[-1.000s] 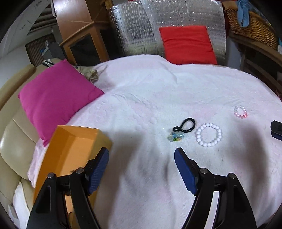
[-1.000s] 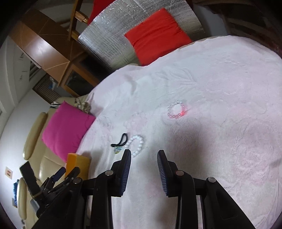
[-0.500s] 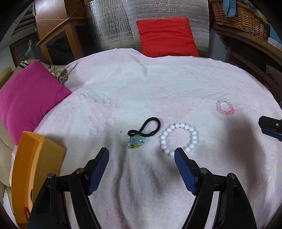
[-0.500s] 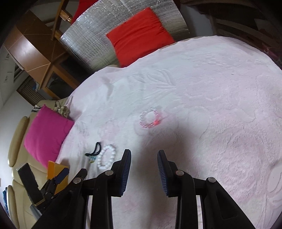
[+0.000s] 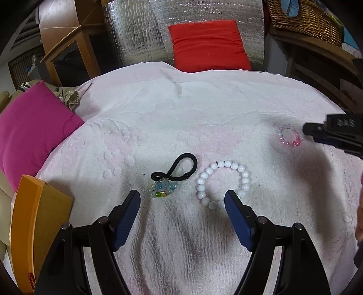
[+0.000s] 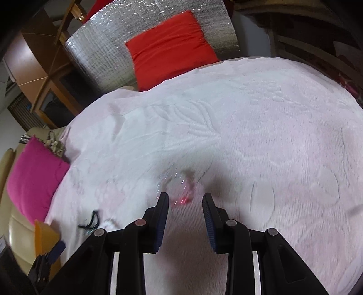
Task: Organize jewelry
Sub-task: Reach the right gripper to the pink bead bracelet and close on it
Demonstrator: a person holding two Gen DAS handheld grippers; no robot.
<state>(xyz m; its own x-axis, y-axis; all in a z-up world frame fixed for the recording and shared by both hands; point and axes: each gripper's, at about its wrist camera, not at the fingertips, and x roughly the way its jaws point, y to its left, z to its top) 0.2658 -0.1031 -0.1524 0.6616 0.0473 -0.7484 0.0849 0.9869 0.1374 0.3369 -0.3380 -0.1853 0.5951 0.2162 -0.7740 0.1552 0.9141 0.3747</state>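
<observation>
On the pale pink towel (image 5: 181,109) lie a black hair tie (image 5: 184,155) with a glass-bead charm (image 5: 162,190), a white bead bracelet (image 5: 205,175) and a small pink bead bracelet (image 5: 291,143). My left gripper (image 5: 182,197) is open and hangs just short of the charm and the white bracelet, its right fingertip (image 5: 231,202) over the bracelet's near edge. My right gripper (image 6: 185,199) has its jaws narrowly apart and holds nothing. The blurred pink bracelet (image 6: 183,196) lies right at its tips. The left wrist view shows the right gripper (image 5: 329,133) next to that bracelet.
An orange box (image 5: 38,217) stands open at the towel's near left edge. A magenta cushion (image 5: 29,133) lies left of it, a red cushion (image 5: 208,45) against silver foil at the back. A wicker basket (image 5: 304,18) sits on a wooden frame at the back right.
My left gripper swung right from the orange box and closer to the hair tie and white bracelet. My right gripper closed in on the pink bracelet, which now sits at its tips.
</observation>
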